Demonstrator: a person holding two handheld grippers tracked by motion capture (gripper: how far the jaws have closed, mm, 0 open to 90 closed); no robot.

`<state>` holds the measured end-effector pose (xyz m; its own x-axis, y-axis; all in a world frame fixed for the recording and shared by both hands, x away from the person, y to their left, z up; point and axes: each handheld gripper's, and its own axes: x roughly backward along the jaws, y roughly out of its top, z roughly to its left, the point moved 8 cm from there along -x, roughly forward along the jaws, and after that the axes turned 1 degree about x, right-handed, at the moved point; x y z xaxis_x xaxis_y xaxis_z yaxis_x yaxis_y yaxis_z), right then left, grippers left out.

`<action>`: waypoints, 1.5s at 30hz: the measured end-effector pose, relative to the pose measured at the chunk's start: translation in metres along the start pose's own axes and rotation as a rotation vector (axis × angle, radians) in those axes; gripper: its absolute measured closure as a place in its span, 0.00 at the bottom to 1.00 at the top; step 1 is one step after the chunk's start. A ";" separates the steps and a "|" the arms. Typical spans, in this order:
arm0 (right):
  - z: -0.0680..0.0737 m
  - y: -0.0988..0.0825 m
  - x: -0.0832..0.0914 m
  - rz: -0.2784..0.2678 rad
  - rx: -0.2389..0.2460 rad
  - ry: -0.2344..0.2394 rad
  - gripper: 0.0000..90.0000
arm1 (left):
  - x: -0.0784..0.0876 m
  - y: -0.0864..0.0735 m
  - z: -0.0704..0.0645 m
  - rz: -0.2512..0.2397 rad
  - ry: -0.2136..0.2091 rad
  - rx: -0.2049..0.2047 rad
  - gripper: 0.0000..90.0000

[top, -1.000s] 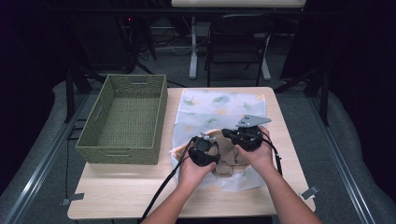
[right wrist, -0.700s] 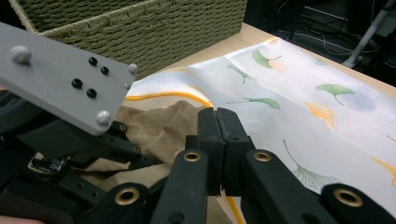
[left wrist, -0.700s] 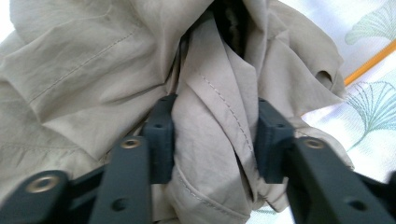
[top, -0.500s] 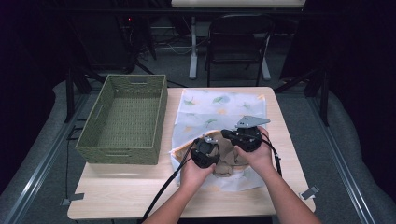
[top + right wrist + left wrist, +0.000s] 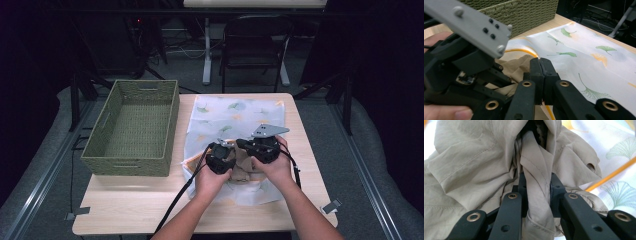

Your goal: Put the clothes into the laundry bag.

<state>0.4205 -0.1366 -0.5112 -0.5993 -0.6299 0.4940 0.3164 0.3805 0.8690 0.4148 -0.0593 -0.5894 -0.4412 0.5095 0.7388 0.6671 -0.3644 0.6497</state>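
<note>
A crumpled beige garment (image 5: 243, 165) lies on the near part of a white leaf-print cloth (image 5: 235, 112). My left gripper (image 5: 220, 157) is on the garment's left side. Its jaws have just been closing, and in the left gripper view the left gripper (image 5: 537, 187) pinches an upright fold of the beige garment (image 5: 474, 162). My right gripper (image 5: 260, 147) sits at the garment's right side. In the right gripper view the right gripper (image 5: 540, 65) has its jaws pressed together with no fabric showing between them. The left gripper (image 5: 461, 62) is close beside it.
A green woven basket (image 5: 100, 150) stands on the left half of the wooden table (image 5: 125, 205), with the woven basket (image 5: 524, 12) just past the leaf-print cloth (image 5: 586, 55). A dark chair (image 5: 252, 45) stands beyond the table's far edge.
Both hands stay almost where they were over the beige garment; the high view shows no clear shift.
</note>
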 end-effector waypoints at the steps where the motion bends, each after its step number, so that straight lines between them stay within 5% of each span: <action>1: 0.000 0.000 0.000 -0.001 -0.001 0.000 1.00 | -0.001 0.002 0.001 -0.003 0.004 0.002 0.86; 20: -0.003 0.001 0.001 -0.014 -0.025 -0.001 1.00 | -0.014 0.026 0.014 -0.038 0.048 0.030 0.87; 45: -0.004 0.002 0.002 -0.017 -0.030 -0.003 1.00 | -0.025 0.035 0.019 -0.067 0.069 0.041 0.86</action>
<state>0.4227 -0.1396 -0.5085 -0.6072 -0.6337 0.4793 0.3279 0.3496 0.8776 0.4606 -0.0698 -0.5885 -0.5248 0.4763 0.7055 0.6582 -0.2985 0.6911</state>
